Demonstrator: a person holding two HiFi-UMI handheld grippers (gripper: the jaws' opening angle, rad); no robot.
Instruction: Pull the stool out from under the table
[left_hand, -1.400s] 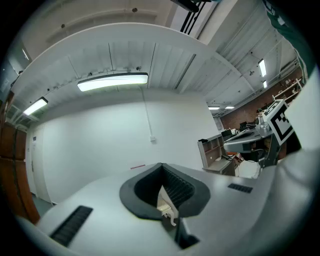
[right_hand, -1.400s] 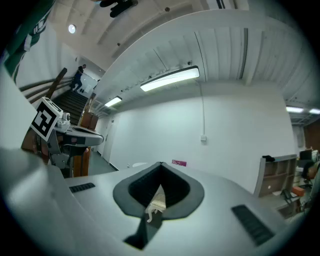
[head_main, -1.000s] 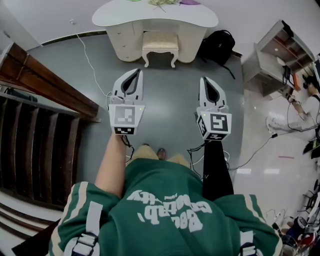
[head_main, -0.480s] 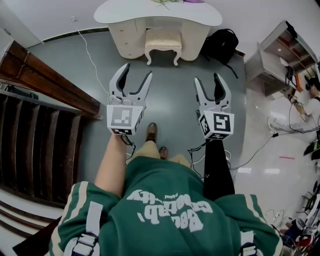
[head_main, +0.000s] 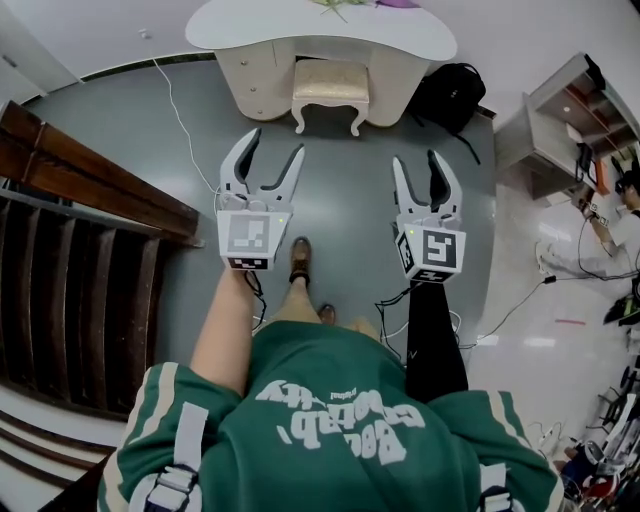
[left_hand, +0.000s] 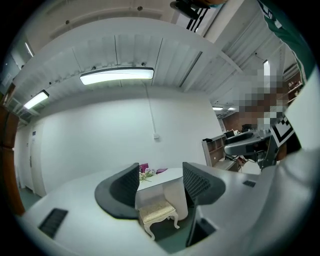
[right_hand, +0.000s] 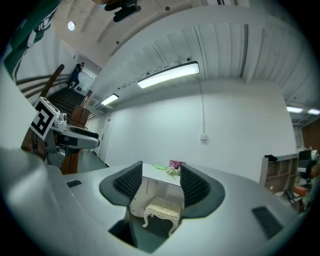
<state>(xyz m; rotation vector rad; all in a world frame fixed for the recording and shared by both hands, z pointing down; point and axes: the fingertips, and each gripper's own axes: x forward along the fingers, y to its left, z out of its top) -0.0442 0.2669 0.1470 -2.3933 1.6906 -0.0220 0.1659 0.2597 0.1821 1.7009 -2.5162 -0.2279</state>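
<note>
Stool (head_main: 330, 88), half tucked into the knee space of the white desk (head_main: 250, 28), stands on the floor well ahead of both claws, untouched. Left claw (head_main: 275, 152) and right claw (head_main: 416, 168): jaws apart, having just been opening, nothing between them. White lettering on the green sweatshirt (head_main: 340, 420) appears upside down and cannot be read.

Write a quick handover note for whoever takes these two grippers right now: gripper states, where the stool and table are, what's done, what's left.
Left gripper: open, jaws just opened, nothing between them.
Right gripper: open, jaws just been opening, nothing between them.
Stool: tucked under the table, untouched, ahead of both grippers.
Done: nothing yet.
To do: approach, grip the stool, pull it out.
</note>
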